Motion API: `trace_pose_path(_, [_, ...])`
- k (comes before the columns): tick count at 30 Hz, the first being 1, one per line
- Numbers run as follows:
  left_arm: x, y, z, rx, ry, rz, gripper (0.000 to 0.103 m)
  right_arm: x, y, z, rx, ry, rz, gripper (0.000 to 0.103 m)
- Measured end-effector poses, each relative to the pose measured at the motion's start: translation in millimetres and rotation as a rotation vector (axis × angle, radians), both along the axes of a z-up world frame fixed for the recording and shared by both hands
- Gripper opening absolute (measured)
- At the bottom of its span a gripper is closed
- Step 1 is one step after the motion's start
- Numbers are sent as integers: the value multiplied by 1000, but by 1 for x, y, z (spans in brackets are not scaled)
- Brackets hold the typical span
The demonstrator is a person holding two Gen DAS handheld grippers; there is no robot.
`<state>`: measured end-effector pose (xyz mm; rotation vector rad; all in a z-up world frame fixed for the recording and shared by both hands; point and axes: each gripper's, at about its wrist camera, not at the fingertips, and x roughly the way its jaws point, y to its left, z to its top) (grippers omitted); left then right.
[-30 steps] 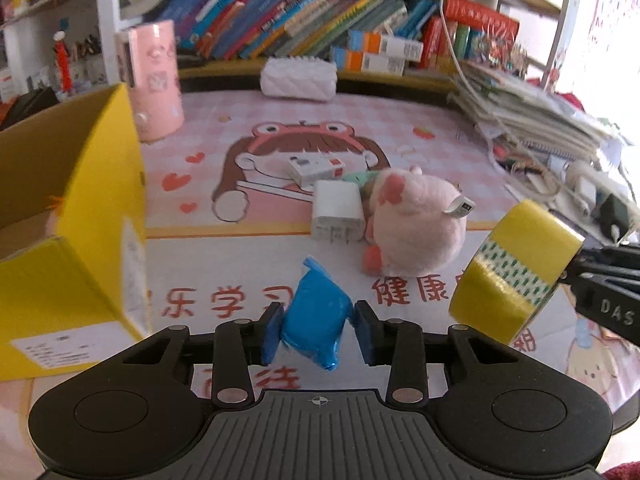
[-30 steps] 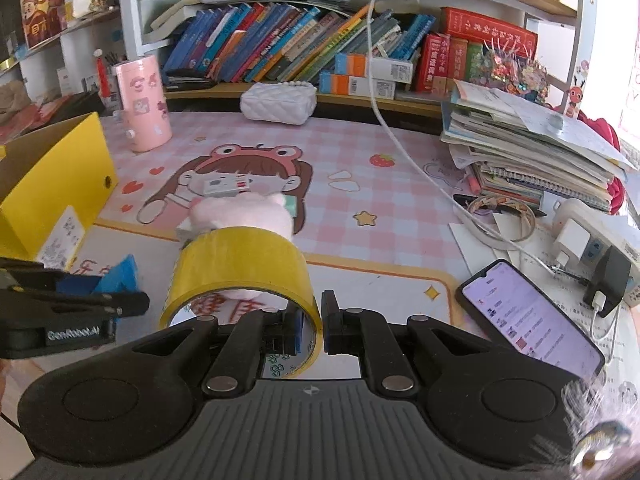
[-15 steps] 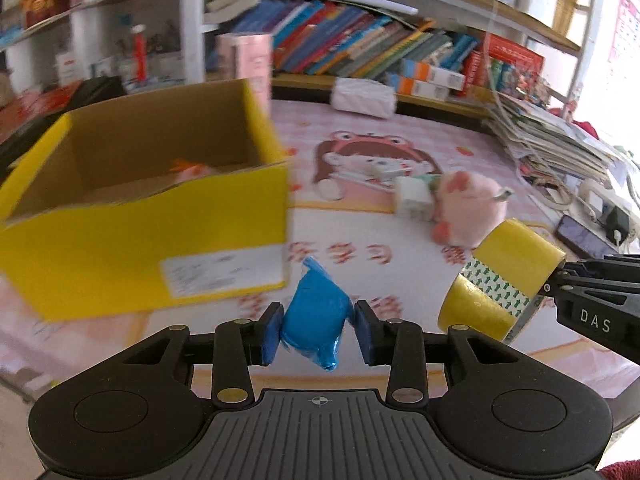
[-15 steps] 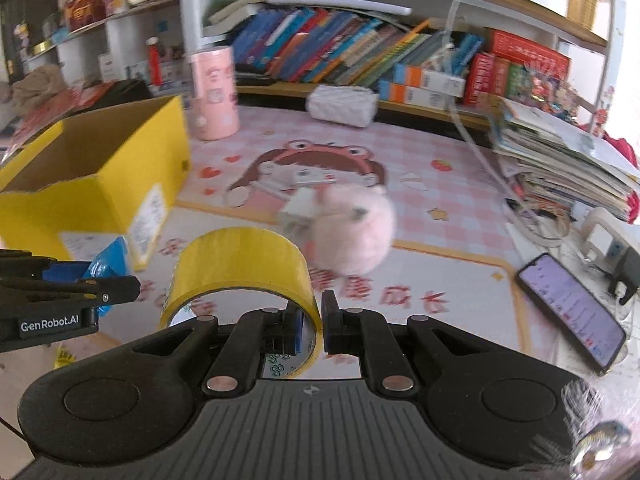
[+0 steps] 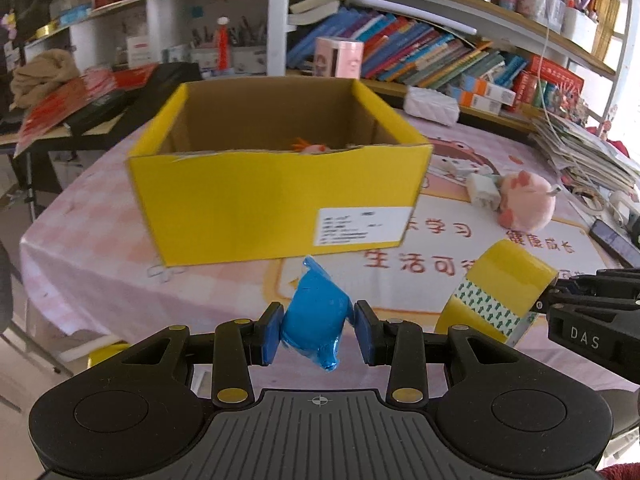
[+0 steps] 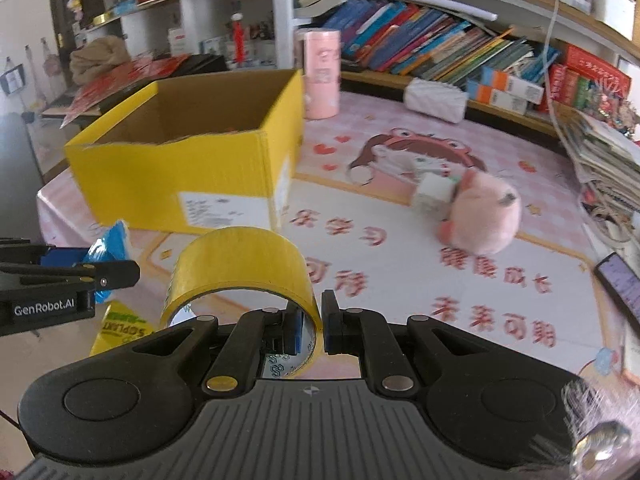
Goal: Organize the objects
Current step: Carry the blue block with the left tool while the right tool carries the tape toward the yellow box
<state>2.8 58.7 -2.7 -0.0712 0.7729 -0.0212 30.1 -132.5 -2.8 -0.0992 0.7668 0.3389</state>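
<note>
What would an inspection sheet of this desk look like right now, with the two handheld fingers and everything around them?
Surface: pink cartoon table mat, mostly bare in the middle.
Job's things: yellow box, open, something orange inside; blue packet; yellow tape roll.
Clutter: pink plush toy, white adapter, pink canister, phone.
Grippers: left gripper shut on blue packet; right gripper shut on the tape roll's wall.
Cables: white cable hanging from the shelf.
Surroundings: bookshelf, paper stack.

The yellow box hides most of its contents; its label is blurred.
</note>
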Motion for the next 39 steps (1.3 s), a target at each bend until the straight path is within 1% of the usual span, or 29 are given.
trace_pose_path(6, [-16, 19, 5, 6, -20, 6, 36, -15, 21, 0, 5, 7, 12, 9])
trace_pose_path(14, [-30, 38, 11, 6, -51, 17, 36, -31, 44, 4, 5, -16, 25, 9])
trace_pose_path(27, [-42, 57, 19, 4, -107, 20, 36, -43, 65, 11, -6, -50, 23, 9])
trace_pose_path(39, [-46, 64, 24, 15, -135, 5, 36, -46, 73, 13, -11, -64, 23, 9])
